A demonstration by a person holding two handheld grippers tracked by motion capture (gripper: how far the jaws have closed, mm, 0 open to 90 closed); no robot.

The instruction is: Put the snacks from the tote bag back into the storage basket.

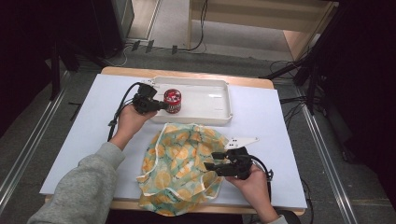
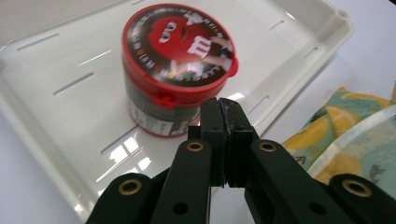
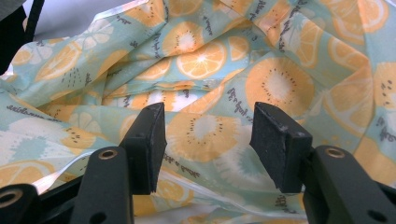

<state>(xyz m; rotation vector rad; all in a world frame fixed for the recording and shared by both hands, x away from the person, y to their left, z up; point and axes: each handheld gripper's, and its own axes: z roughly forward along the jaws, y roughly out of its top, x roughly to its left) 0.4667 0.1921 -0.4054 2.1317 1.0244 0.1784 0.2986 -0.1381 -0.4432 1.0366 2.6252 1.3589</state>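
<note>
Two claws: left claw (image 2: pixel 219 116) closed beside candy tub (image 2: pixel 177 70); right claw (image 3: pixel 208 140) agape over fruit-print bag (image 3: pixel 261 56)

I see grey sleeve (image 1: pixel 79 186) on left arm | black left gripper (image 2: pixel 219 109), brass rivets | right gripper (image 1: pixel 209 165): grey three-cornered plate, black cable

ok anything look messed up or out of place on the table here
Mostly no. The candy tub stands upright in the white tray, lid on, nothing spilled. The one untidy thing is the fruit-print bag: it lies crumpled, its near edge hanging over the table's front edge.
</note>
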